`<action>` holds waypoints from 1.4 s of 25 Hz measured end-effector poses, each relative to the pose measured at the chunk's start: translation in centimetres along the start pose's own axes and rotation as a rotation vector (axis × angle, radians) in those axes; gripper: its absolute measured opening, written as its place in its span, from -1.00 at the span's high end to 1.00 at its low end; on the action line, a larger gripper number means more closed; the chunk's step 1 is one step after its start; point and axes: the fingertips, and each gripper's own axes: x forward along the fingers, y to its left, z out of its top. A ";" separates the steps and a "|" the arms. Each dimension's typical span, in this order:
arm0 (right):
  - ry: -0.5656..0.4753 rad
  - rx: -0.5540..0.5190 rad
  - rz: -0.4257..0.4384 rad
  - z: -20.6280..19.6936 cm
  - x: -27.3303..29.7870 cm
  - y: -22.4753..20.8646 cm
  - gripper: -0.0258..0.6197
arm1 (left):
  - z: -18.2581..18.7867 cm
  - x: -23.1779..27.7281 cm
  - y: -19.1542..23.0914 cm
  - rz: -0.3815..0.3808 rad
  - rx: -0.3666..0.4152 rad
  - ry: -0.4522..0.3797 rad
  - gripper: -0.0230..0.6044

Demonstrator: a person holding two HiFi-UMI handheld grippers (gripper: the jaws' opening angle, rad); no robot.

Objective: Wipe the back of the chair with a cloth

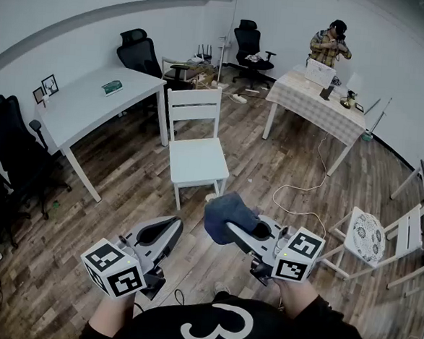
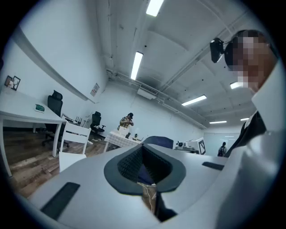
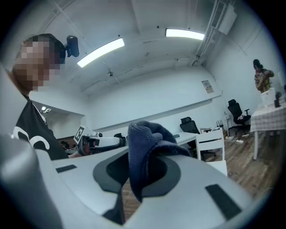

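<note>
Right gripper (image 3: 144,175) is clenched on the dark blue cloth (image 3: 146,136), bunched above its jaws, in the air over the wood floor (image 1: 125,166). The white chair (image 1: 197,159) stands well ahead, near the white table (image 1: 86,106) corner. Left gripper (image 1: 162,235) is closed and empty. My judgement: the cloth is soft, light and limp, so a pinch at a fold suits it, with the loose bulk pressed on the chair back (image 1: 193,106).

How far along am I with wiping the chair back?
Done: the cloth is picked up, pinched in the right hand-held gripper. In hand: nothing else; the left hand-held gripper is shut and empty. Left: the white chair stands ahead, apart from the cloth, so wiping its back remains.
</note>
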 end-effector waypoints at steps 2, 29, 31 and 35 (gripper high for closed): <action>0.003 -0.012 0.008 0.2 0.0 0.6 0.77 | 0.3 -0.5 -0.2 0.005 -0.013 -0.007 0.88; 0.008 0.121 0.038 -1.8 5.7 -16.1 0.77 | 0.1 11.2 11.5 0.100 -0.068 0.080 0.88; 0.017 0.155 0.015 -2.6 6.4 -20.1 0.77 | -0.4 14.2 14.3 0.118 -0.083 0.104 0.88; 0.036 0.196 -0.033 -3.7 8.7 -28.2 0.77 | -0.9 20.7 21.0 0.153 -0.089 0.162 0.88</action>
